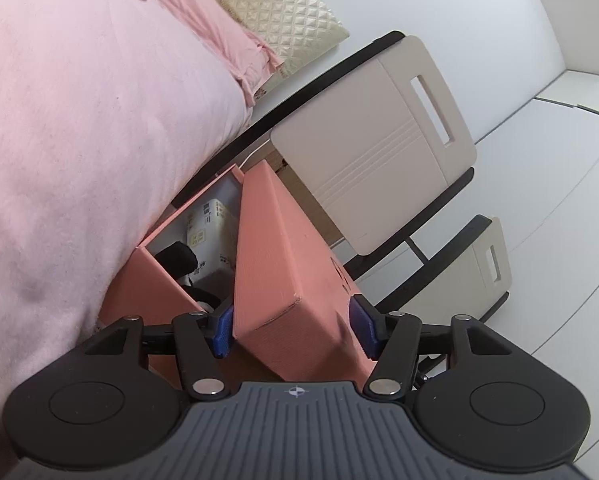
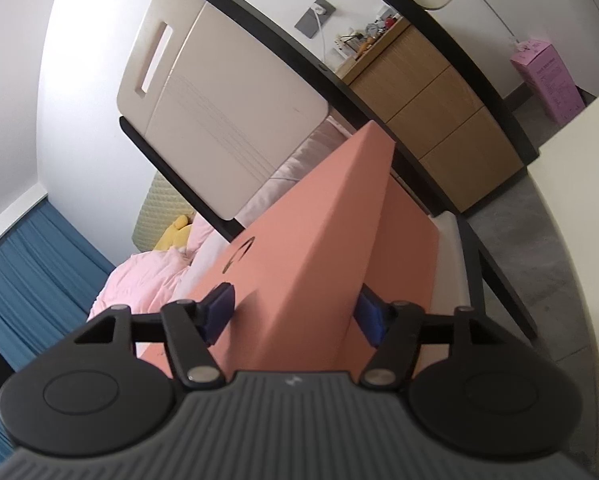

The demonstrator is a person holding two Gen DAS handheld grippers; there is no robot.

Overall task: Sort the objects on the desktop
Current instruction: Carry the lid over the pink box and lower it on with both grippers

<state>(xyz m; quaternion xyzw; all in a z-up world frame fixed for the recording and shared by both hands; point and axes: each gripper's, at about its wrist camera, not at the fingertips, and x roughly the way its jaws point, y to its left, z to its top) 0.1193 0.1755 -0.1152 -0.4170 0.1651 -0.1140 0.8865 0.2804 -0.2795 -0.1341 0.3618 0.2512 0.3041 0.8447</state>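
A salmon-pink box lid (image 1: 283, 264) is held tilted over its open salmon-pink box (image 1: 155, 280). Inside the box lie a white packet (image 1: 209, 228) and a black object (image 1: 177, 258). My left gripper (image 1: 293, 326) is shut on one end of the lid, blue pads on either side. My right gripper (image 2: 295, 316) is shut on the other end of the same lid (image 2: 323, 232), which fills the middle of the right wrist view and hides the box below.
A pink blanket (image 1: 79, 140) covers the bed on the left. A beige headboard panel (image 1: 375, 140) with black frame stands behind the box. A wooden drawer cabinet (image 2: 439, 120), a pink carton (image 2: 547, 80) and blue curtains (image 2: 27, 272) are farther off.
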